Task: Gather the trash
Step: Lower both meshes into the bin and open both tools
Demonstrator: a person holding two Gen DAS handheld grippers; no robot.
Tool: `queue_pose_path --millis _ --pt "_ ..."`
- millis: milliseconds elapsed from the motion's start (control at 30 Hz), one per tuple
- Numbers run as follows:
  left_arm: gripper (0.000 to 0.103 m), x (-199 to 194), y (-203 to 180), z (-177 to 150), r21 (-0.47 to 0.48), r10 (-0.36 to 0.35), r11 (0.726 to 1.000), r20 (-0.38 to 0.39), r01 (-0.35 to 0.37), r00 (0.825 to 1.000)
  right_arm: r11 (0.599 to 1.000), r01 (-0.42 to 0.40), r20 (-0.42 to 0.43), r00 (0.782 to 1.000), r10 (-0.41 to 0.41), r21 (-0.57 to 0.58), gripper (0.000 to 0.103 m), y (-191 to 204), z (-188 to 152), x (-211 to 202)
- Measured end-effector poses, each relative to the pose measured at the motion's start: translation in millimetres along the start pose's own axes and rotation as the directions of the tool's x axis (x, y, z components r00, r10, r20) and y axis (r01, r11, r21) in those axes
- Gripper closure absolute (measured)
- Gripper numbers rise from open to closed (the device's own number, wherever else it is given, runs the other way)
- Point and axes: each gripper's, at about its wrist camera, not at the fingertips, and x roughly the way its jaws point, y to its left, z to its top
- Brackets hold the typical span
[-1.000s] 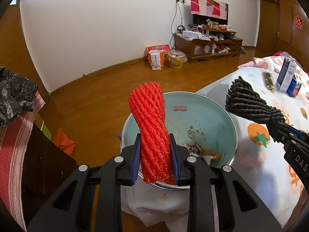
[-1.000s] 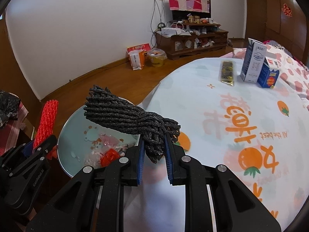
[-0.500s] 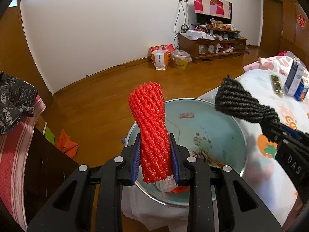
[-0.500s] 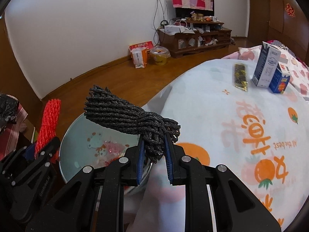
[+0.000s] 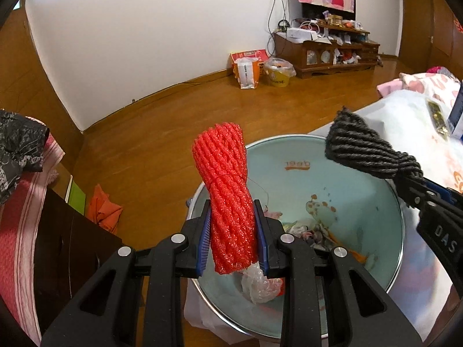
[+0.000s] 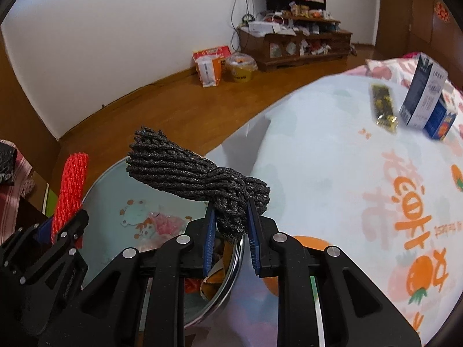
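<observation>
My left gripper (image 5: 231, 234) is shut on a rolled red foam net (image 5: 227, 190) and holds it upright over the near rim of a light-blue metal basin (image 5: 341, 179) with trash inside. My right gripper (image 6: 230, 234) is shut on a rolled black foam net (image 6: 191, 176), held over the basin's right edge (image 6: 231, 263). The black net (image 5: 367, 150) and right gripper show at the right of the left wrist view. The red net (image 6: 71, 185) shows at the left of the right wrist view.
A table with a white fruit-print cloth (image 6: 347, 159) lies to the right, with a milk carton (image 6: 424, 98), a small blue box (image 6: 441, 118) and a dark wrapper (image 6: 383, 110). A dark cabinet (image 5: 72, 245) stands left of the basin. Wooden floor lies beyond.
Both grippers have moved left with their nets, so the basin now sits more under them. Both grips are unchanged.
</observation>
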Motion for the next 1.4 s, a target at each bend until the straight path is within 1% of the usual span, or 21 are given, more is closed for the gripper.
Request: queue_pose_path --millis 367,500,567,667,767,867,1033,1133,1233,1300,1367,1400 --pt "0.076 18.5 0.5 1.2 0.007 0.014 1.000 -0.043 -0.014 0.999 1.000 -0.016 -0.021 1.000 0.015 -0.025 0.081 13.2 2.3 15.9" --pt "0.076 23.0 5.3 0.7 -0.009 0.001 1.000 -0.060 -0.002 0.998 0.998 -0.047 -0.047 0.998 0.045 -0.030 0.081 15.8 2.7 21.5" --pt "0.076 24.7 6.6 2.9 -0.007 0.007 1.000 -0.058 -0.007 0.998 0.998 -0.062 -0.047 0.997 0.061 -0.033 0.080 16.4 2.0 21.0" --pt "0.076 25.4 7.7 5.2 -0.012 -0.003 1.000 -0.056 0.003 0.998 0.995 -0.095 -0.050 0.994 0.094 -0.024 0.077 15.3 3.9 21.2" --pt "0.076 23.4 4.8 4.5 0.006 0.003 1.000 -0.045 -0.003 0.999 0.991 -0.128 -0.050 0.991 0.127 -0.030 0.077 14.9 5.6 19.5" --pt "0.076 22.1 3.9 3.3 0.006 0.001 1.000 -0.044 -0.001 0.999 0.987 -0.157 -0.054 0.986 0.155 -0.030 0.071 14.8 7.5 19.3" --pt "0.076 21.4 2.2 3.1 0.011 -0.002 1.000 -0.047 0.003 0.999 0.988 -0.157 -0.031 0.987 0.156 -0.015 0.071 6.3 9.9 9.5" --pt "0.076 19.7 -2.6 2.8 0.023 -0.010 1.000 -0.040 0.011 0.999 0.992 -0.125 0.010 0.992 0.125 -0.026 0.071 0.7 9.3 0.0" --pt "0.074 22.7 -10.9 2.4 0.055 -0.022 0.998 -0.036 0.024 0.999 0.996 -0.083 0.040 0.996 0.084 -0.030 0.071 -5.7 6.2 -5.2" --pt "0.064 28.7 -13.8 1.5 0.064 -0.013 0.998 -0.055 0.016 0.998 0.997 -0.072 0.045 0.996 0.072 -0.015 0.071 -11.1 4.0 -6.6" --pt "0.048 31.7 -15.1 1.3 0.064 -0.013 0.998 -0.059 0.017 0.998 0.998 -0.066 0.040 0.997 0.066 0.004 0.070 -16.4 0.8 -7.9" --pt "0.043 32.8 -16.1 1.2 0.062 -0.005 0.998 -0.064 0.009 0.998 0.998 -0.058 0.042 0.997 0.058 0.011 0.065 -18.1 -0.5 -8.8"
